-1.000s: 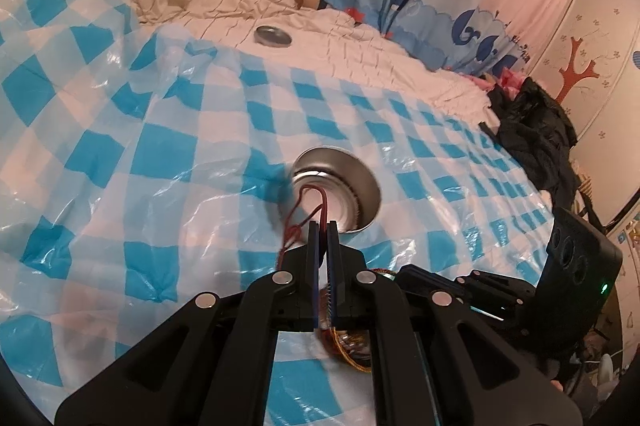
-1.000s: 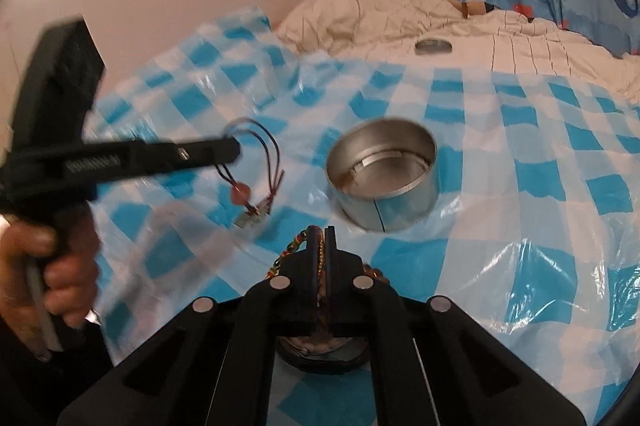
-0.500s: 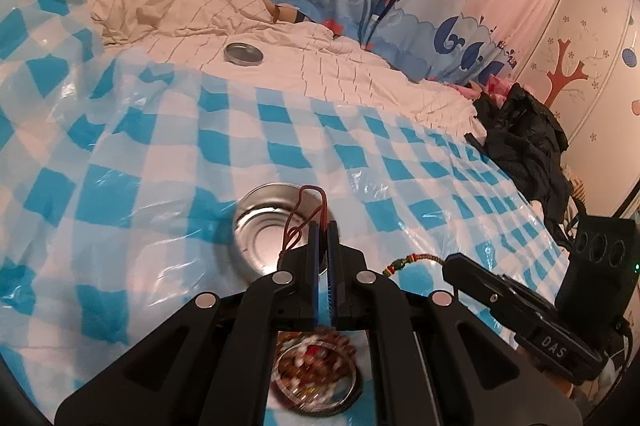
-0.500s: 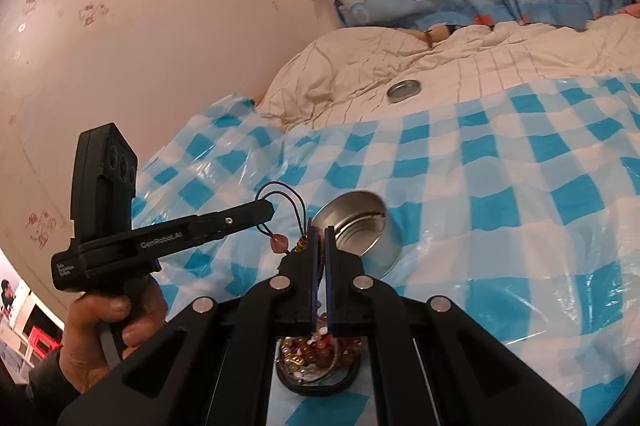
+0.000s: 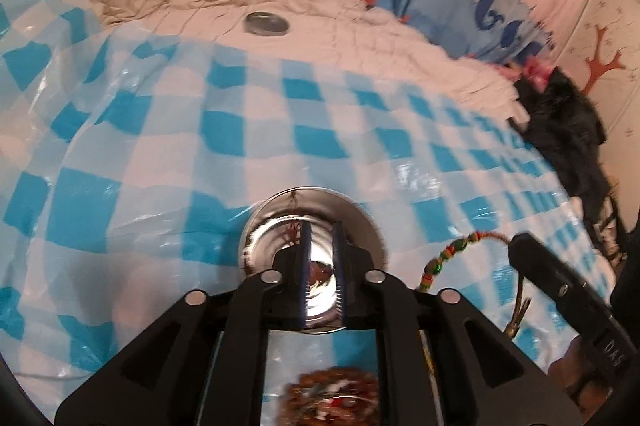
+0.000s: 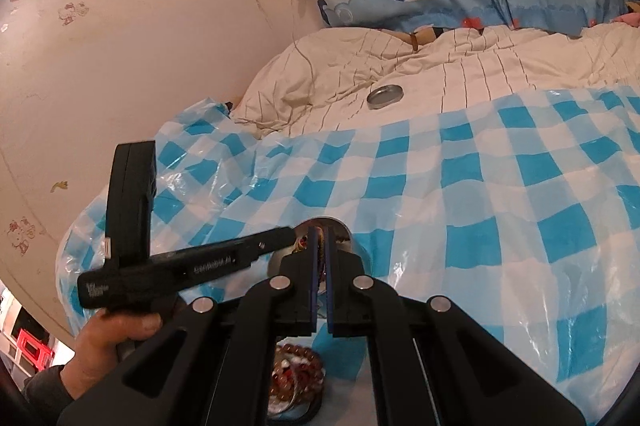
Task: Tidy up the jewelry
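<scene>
**Steel tin under the left gripper; braided bracelet pinched by the right**

Left wrist view. Steel, round and shiny: a small open tin (image 5: pixel 316 226) is seen on the blue-and-white checked plastic sheet (image 5: pixel 248 130), directly beyond the left gripper (image 5: pixel 320 254). The jaws are spread a little, with nothing between them; the tin's mirrored floor is visible through the gap. A dark red cord (image 5: pixel 294 232) is seen lying inside the tin, blurred. At right, the right gripper (image 5: pixel 516 240) is seen with a multicoloured braided bracelet (image 5: pixel 448 254) hanging from its tip, clear of the sheet. A dish of reddish-brown beads (image 5: pixel 332 398) is seen at the bottom edge, blurred. A round metal lid (image 5: pixel 266 23) is noted on the cream quilt (image 5: pixel 360 38), well apart.

Right wrist view. The right gripper (image 6: pixel 319 266) is pressed nearly together on the braided bracelet (image 6: pixel 319 254). The left gripper (image 6: pixel 294 234) is seen over the tin (image 6: pixel 340 226), mostly hidden. The bead dish (image 6: pixel 296 378) and the lid (image 6: pixel 385 94) are also recorded.
</scene>
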The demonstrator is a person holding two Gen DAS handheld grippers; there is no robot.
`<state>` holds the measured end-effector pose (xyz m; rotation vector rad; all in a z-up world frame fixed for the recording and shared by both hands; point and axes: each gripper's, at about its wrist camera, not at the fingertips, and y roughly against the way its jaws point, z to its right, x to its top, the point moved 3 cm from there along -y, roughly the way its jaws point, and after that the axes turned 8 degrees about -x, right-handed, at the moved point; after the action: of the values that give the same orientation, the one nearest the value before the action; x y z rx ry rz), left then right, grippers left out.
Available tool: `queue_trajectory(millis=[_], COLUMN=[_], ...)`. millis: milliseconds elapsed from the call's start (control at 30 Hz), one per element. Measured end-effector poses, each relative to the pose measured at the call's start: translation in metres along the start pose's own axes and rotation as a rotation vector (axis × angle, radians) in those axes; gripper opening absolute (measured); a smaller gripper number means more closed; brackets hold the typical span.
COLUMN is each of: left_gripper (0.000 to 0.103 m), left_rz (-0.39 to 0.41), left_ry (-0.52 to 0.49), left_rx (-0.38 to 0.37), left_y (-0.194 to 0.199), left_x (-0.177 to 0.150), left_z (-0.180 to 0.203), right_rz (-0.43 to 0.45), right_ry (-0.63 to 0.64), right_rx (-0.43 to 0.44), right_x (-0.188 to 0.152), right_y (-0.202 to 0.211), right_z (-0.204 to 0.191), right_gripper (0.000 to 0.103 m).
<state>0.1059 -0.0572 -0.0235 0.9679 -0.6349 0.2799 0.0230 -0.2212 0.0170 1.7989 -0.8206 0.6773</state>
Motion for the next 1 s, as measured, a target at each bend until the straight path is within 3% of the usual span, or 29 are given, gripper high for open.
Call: queue_trajectory(millis=[67,167,300,700,733,767,800,1000], left_gripper=[0.024,0.031,0.033,0.042,0.043,0.044,0.044,0.048], left_rz=[0.013,0.039,0.058,0.096,0.097,0.099,0.103,0.110], left_ry=[-0.021,-0.054,-0.091,-0.098,-0.095,-0.093,-0.095,-0.113], left_rx=[0.017,0.063,0.126,0.201,0.206,0.210,0.218,0.222], left_y=[0.005,0.015,0.029,0.055,0.056,0.057,0.059,0.063], left_x=[0.001,0.002,0.002,-0.001,-0.002,-0.003,-0.003,-0.004], left_z=[0.003,0.006,0.004,-0.012,-0.014,-0.015,-0.016,-0.012], right_rz=[-0.008,-0.015,-0.026,-0.043,-0.058,-0.088,-0.097,-0.089], right_ry=[0.007,0.022,0.036,0.043,0.042,0.039,0.031,0.017], right_rx=[0.001,0.001,0.001,-0.004,-0.022,-0.047,-0.062,-0.089], right_x=[0.000,0.001,0.002,0.002,0.000,-0.004,-0.007,-0.008], right_y=[-0.007,-0.016,-0.029,-0.060,-0.065,-0.072,-0.075,-0.065], right_z=[-0.002,-0.008,-0.015,-0.030,-0.030,-0.028,-0.025,-0.021], right_gripper=[0.004,0.004,0.004,0.004,0.016,0.042,0.050,0.051])
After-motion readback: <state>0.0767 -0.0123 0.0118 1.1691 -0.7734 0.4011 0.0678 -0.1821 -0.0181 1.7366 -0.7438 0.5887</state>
